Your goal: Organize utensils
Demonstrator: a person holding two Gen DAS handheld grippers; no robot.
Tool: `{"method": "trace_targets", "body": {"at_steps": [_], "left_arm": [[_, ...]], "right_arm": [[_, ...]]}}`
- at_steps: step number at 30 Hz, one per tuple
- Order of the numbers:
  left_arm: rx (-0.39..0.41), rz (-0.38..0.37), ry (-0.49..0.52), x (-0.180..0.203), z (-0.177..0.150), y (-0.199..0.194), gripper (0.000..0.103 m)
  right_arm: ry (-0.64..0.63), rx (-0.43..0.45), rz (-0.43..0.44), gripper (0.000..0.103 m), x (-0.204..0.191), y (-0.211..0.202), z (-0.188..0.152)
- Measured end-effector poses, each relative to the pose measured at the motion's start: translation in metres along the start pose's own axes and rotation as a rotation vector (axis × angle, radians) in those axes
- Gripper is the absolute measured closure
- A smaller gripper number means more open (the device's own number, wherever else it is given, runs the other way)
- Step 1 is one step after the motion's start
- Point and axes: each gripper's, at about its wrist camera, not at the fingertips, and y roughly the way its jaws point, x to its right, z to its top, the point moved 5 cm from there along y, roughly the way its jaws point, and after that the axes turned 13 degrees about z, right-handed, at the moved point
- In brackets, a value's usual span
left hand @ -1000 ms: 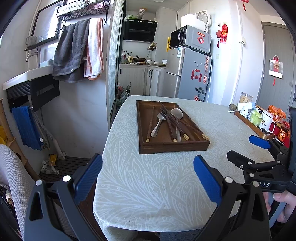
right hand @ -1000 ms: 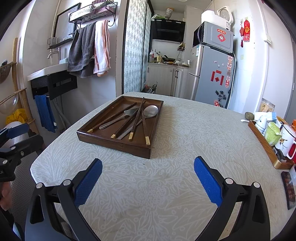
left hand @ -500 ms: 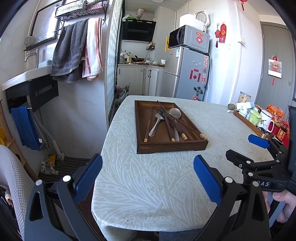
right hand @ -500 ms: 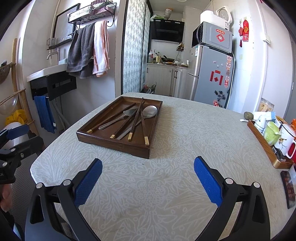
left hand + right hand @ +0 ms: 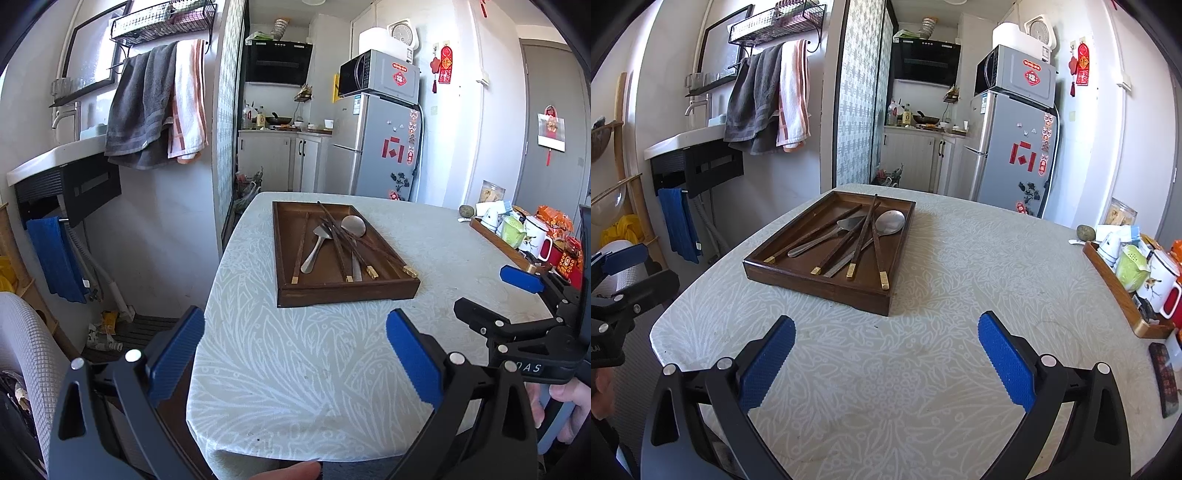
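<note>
Both blue-padded black grippers, left (image 5: 294, 350) and right (image 5: 886, 352), gape wide, holding nothing, short of the brown wooden utensil tray (image 5: 820, 282).

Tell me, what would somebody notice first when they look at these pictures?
Probably the dark wooden tray in the middle of the table, with chopsticks lying criss-cross over two metal spoons. Next come the big blue-padded left gripper and right gripper, both wide open and empty, in front of the tray.
</note>
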Motion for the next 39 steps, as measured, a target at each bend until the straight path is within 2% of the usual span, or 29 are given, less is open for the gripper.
{"method": "trace_targets", "body": {"at_steps": [39], "left_arm": [[-0.003, -0.016, -0.009, -0.001, -0.0007, -0.0012, 0.003]], "right_arm": [[-0.004, 0.004, -0.003, 0.003, 0.0023, -0.0006, 0.0]]}}
